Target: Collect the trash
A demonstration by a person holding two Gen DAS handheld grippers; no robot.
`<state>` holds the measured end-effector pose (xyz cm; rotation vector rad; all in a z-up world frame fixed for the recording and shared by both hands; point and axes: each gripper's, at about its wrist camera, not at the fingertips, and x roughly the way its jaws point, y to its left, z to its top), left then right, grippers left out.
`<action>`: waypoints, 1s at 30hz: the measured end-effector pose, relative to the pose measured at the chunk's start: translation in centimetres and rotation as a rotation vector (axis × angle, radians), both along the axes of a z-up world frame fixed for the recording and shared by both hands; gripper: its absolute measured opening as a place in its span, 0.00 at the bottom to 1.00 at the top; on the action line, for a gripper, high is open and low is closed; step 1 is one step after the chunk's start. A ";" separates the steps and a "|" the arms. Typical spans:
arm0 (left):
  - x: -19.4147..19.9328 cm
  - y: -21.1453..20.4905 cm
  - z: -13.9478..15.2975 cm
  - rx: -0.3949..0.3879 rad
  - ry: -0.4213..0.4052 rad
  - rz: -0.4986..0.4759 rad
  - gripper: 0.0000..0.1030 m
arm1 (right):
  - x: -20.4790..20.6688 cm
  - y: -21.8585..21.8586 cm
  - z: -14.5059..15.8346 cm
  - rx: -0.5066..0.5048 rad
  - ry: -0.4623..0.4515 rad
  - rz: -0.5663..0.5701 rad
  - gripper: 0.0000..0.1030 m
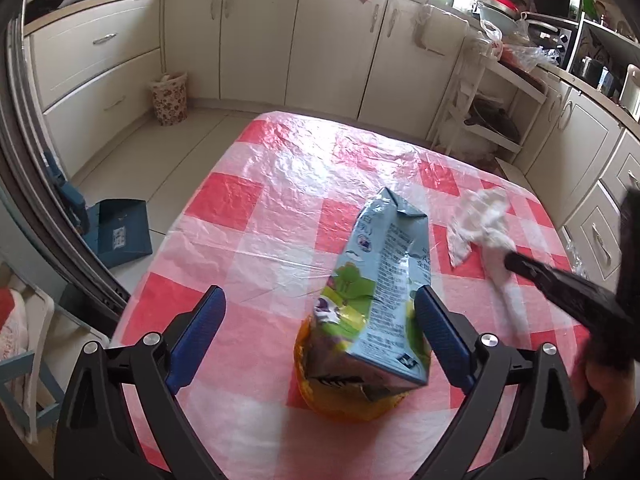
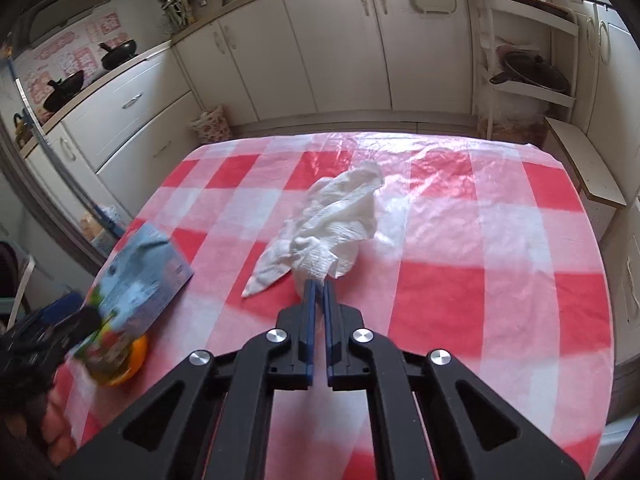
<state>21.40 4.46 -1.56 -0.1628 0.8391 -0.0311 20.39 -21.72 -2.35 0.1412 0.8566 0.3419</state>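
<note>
A crushed light-blue drink carton (image 1: 380, 292) leans in a yellow-orange bowl (image 1: 344, 404) on the red-and-white checked table (image 1: 240, 200). My left gripper (image 1: 320, 304) is open, its blue fingers on either side of the carton, the right finger close to it. My right gripper (image 2: 319, 285) is shut on a crumpled white paper towel (image 2: 336, 220), which lies on the cloth ahead of it. The towel (image 1: 480, 220) and the right gripper also show in the left wrist view. The carton (image 2: 140, 280) and bowl (image 2: 128, 364) show at the left in the right wrist view.
A floral waste bin (image 1: 170, 98) stands on the floor by the cabinets beyond the table. A blue dustpan (image 1: 116, 232) lies on the floor to the left. A white shelf rack (image 1: 492, 108) with pans stands at the far right. Cabinets surround the table.
</note>
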 end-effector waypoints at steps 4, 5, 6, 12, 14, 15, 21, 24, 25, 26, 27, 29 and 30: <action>0.3 -1.0 -0.4 0.007 0.005 -0.042 0.90 | -4.7 -1.2 0.7 0.000 0.012 0.028 0.03; 0.2 -1.4 -0.6 0.008 0.011 -0.065 0.90 | -5.7 -1.4 0.9 0.007 0.023 0.033 0.03; 0.1 -1.7 -0.6 0.011 0.013 -0.077 0.90 | -6.9 -1.7 1.3 0.010 0.028 0.036 0.03; -1.3 -3.9 -1.0 0.031 0.002 -0.195 0.62 | -13.2 -2.4 1.9 0.007 0.083 0.061 0.03; -1.8 -3.6 -1.2 -0.016 0.010 -0.201 0.56 | -14.8 -2.8 1.0 -0.006 0.121 0.056 0.03; -2.0 -3.3 -1.4 -0.058 0.017 -0.205 0.55 | -15.2 -2.9 0.6 -0.020 0.129 0.052 0.03; -5.5 -2.4 -1.0 -0.238 -0.029 -0.287 0.55 | -17.8 -4.2 -0.3 -0.081 0.149 0.043 0.03; -7.9 -3.3 -0.9 -0.239 -0.019 -0.368 0.55 | -18.9 -4.1 -0.5 -0.147 0.151 0.059 0.12; -8.6 -3.5 -0.9 -0.242 -0.013 -0.381 0.55 | -19.1 -4.2 -0.6 -0.165 0.153 0.058 0.21; -9.0 -3.4 -0.9 -0.262 -0.003 -0.395 0.55 | -19.3 -4.3 -0.6 -0.184 0.147 0.051 0.38; -9.3 -3.3 -0.9 -0.281 0.002 -0.399 0.55 | -19.4 -4.5 -0.5 -0.200 0.132 0.038 0.47; -9.9 -2.9 -1.0 -0.342 0.016 -0.395 0.55 | -19.4 -4.8 -0.1 -0.205 0.119 0.023 0.48; -9.9 -2.8 -1.2 -0.356 0.027 -0.387 0.55 | -19.3 -5.1 0.2 -0.198 0.113 0.011 0.53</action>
